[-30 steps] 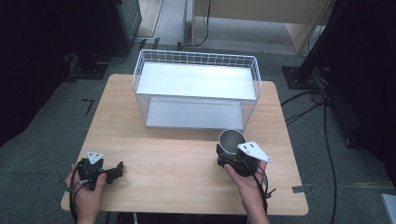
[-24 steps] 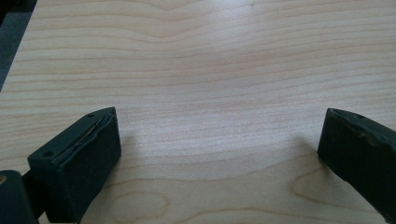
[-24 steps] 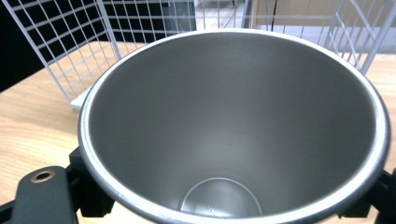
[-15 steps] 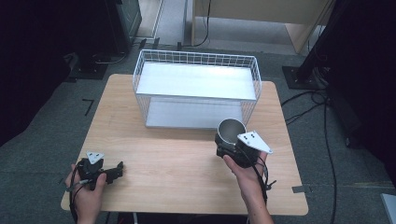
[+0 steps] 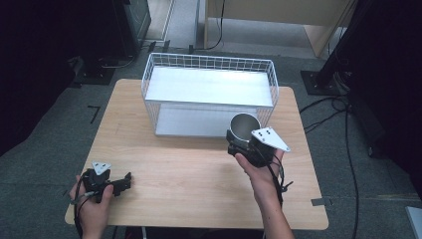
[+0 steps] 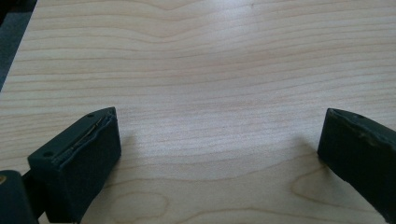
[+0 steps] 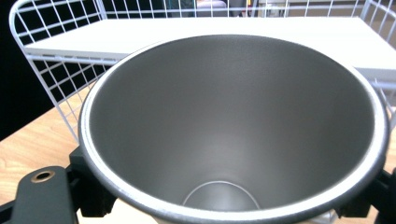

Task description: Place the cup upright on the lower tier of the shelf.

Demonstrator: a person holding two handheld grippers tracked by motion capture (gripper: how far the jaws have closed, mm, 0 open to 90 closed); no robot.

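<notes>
A steel cup (image 5: 245, 125) with an open top hangs above the wooden table (image 5: 199, 174), just in front of the right end of a white wire rack (image 5: 209, 87). My right gripper (image 5: 238, 141) is shut on the cup low on its wall. In the right gripper view the cup's empty inside (image 7: 233, 126) looms close, with the rack's upper shelf (image 7: 233, 30) behind it. My left gripper (image 5: 125, 182) lies on the table near the front left corner, held by a hand. Its jaws stand wide open over bare wood (image 6: 219, 140), with nothing between them.
The rack has two white shelves, an upper and a lower one, and stands at the table's far side. Cables (image 5: 323, 107) run over the grey floor to the right. Dark stands and furniture surround the table.
My right gripper has lifted the cup off the table and carried it slightly toward the rack. The left gripper has stayed where it was.
</notes>
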